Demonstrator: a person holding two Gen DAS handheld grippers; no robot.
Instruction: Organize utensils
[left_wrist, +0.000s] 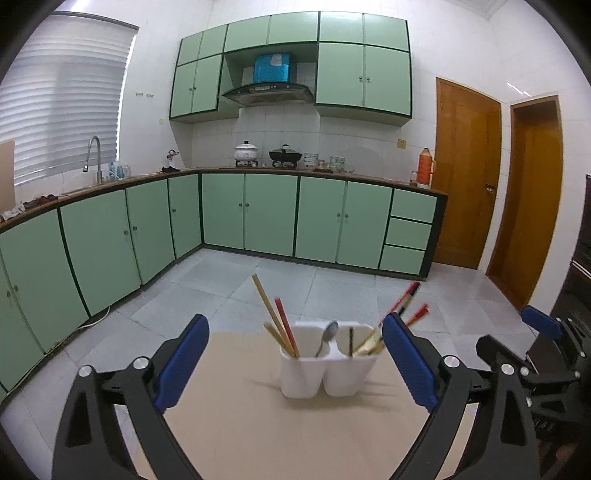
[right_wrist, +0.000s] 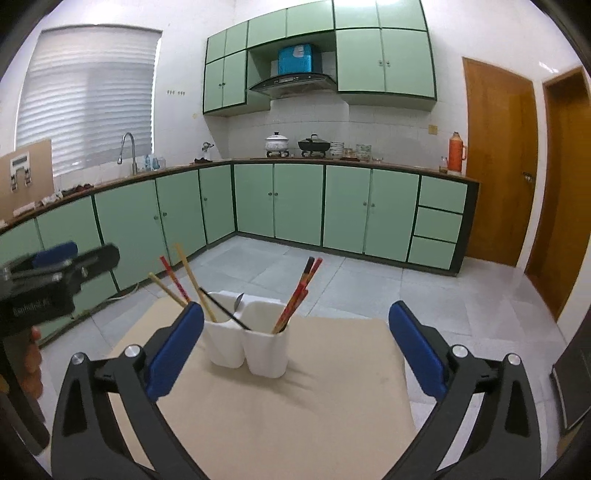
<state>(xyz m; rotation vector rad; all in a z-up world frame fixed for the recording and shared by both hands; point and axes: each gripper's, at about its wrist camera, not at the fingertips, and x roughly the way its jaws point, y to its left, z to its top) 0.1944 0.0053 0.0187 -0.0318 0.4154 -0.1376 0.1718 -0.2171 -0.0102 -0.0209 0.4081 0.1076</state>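
A white two-compartment utensil holder (left_wrist: 327, 373) (right_wrist: 251, 349) stands on the beige table (left_wrist: 258, 432) (right_wrist: 280, 413). Its left cup holds wooden and red chopsticks (left_wrist: 275, 317) (right_wrist: 184, 280) and a metal spoon (left_wrist: 328, 338) (right_wrist: 239, 298). Red chopsticks (left_wrist: 404, 306) (right_wrist: 299, 295) lean out of the right cup, and a black chopstick (right_wrist: 225, 312) slants across the middle. My left gripper (left_wrist: 295, 323) (right_wrist: 74, 258) is open, short of the holder and to its left. My right gripper (right_wrist: 295, 310) (left_wrist: 517, 339) is open too, on the holder's right. Neither has anything between its pads.
The table's far edge lies just behind the holder, with grey tiled floor (right_wrist: 351, 280) beyond. Green cabinets (left_wrist: 269, 214) line the back and left walls. Wooden doors (right_wrist: 498, 158) stand at the right. A person's hand (right_wrist: 33, 354) grips the left tool.
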